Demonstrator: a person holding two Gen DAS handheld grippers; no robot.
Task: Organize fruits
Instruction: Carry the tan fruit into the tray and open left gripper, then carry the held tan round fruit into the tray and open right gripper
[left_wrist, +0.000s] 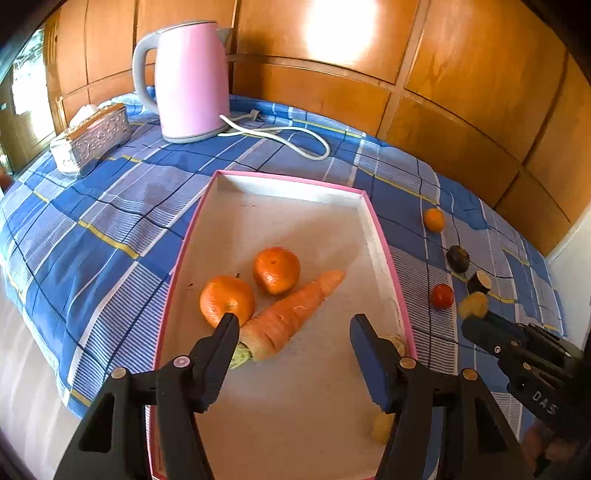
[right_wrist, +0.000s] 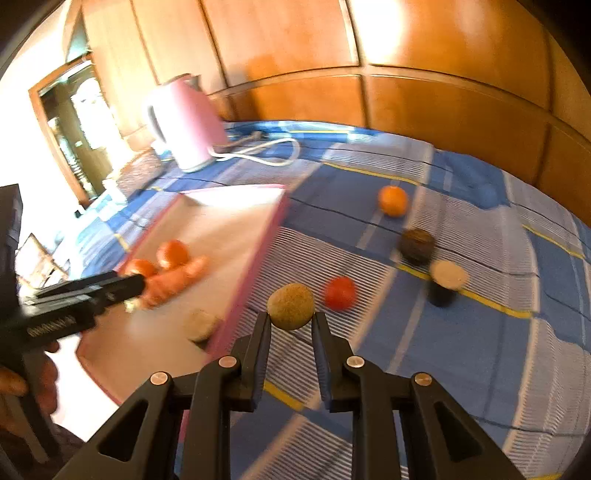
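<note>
A pink-rimmed white tray (left_wrist: 373, 221) holds two oranges (left_wrist: 276, 270), a carrot (left_wrist: 291, 314) and two small tan pieces (left_wrist: 397, 343). My left gripper (left_wrist: 291, 325) hangs open over the tray, just above the carrot's leafy end, holding nothing. My right gripper (right_wrist: 291, 317) is shut on a round tan fruit (right_wrist: 291, 305) and holds it above the cloth, just right of the tray's rim (right_wrist: 255, 266); it shows in the left wrist view (left_wrist: 472, 304) too. On the cloth lie an orange (right_wrist: 393, 200), a red tomato (right_wrist: 340, 292), a dark round fruit (right_wrist: 417, 243) and a cut dark piece (right_wrist: 447, 280).
A pink kettle (left_wrist: 190, 81) with a white cord (left_wrist: 295, 136) stands at the back of the blue checked cloth (left_wrist: 110, 221). A silver tissue box (left_wrist: 96, 136) sits at the back left. Wooden panels (left_wrist: 443, 92) close off the rear. The cloth's left edge drops to the floor.
</note>
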